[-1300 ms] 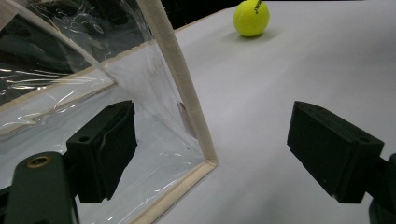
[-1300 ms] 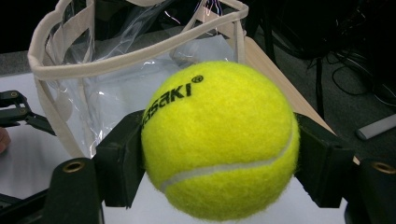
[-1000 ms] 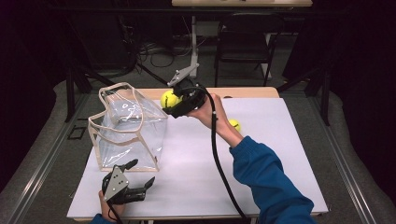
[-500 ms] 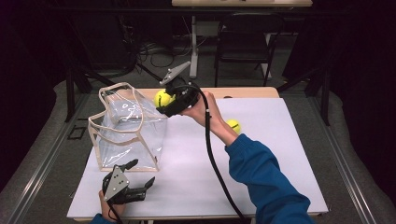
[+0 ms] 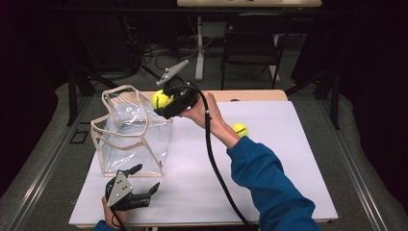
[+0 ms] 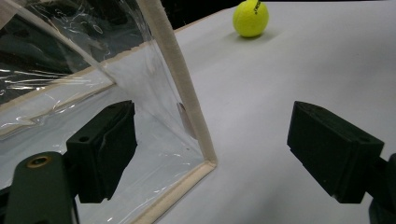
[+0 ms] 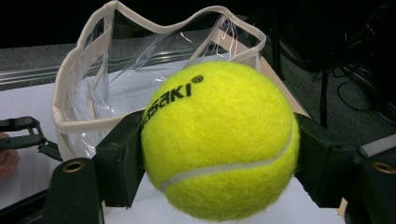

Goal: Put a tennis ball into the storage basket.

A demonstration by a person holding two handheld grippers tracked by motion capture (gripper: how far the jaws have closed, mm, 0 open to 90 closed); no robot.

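Observation:
My right gripper (image 5: pixel 164 104) is shut on a yellow tennis ball (image 5: pixel 160 99), held in the air at the far right rim of a clear plastic bag (image 5: pixel 132 137) with cream trim. In the right gripper view the ball (image 7: pixel 219 140) sits pinched between both black jaws, with the bag's open mouth (image 7: pixel 140 60) just behind it. A second tennis ball (image 5: pixel 239 129) lies on the white table, right of the person's forearm. My left gripper (image 5: pixel 146 179) rests open near the front left edge, its jaws either side of the bag's near bottom corner (image 6: pixel 205 161) without touching it.
The bag stands upright on the left half of the white table (image 5: pixel 279 163). A wooden strip (image 5: pixel 250 95) runs along the far edge. Beyond it are a chair (image 5: pixel 250 43), a table leg and cables on a dark floor. The second ball (image 6: pixel 251 17) lies far across the table.
The right hand has carried the ball left and slightly up, from beside the bag to its far right rim. The left gripper has stayed put.

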